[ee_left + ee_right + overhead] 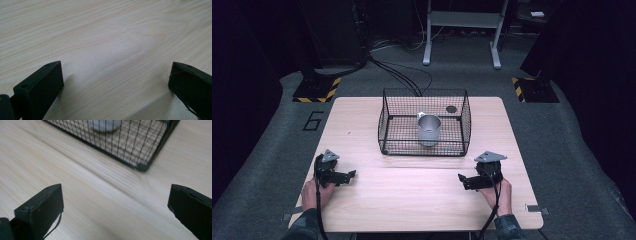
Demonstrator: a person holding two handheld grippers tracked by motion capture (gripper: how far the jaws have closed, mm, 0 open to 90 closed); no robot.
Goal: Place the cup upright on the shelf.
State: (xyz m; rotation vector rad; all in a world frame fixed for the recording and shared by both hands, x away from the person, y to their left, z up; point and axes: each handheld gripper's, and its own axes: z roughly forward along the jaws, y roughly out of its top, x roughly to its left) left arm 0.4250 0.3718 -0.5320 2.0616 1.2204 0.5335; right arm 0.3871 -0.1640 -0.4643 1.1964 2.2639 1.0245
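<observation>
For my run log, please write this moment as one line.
left gripper: open, empty | right gripper: open, empty | metal cup: upright in wire basket

I see a light wooden table (pixel 412 200) with rounded corners standing on grey carpet. A black wire basket (pixel 424 145) sits directly on it, centred left to right and close to the far edge, and a small dark round spot (pixel 451 109) shows on the tabletop near the basket's far right corner. My two grippers rest near the front corners, the left gripper (pixel 343 176) by the left edge and the right gripper (pixel 468 181) toward the right edge.
</observation>
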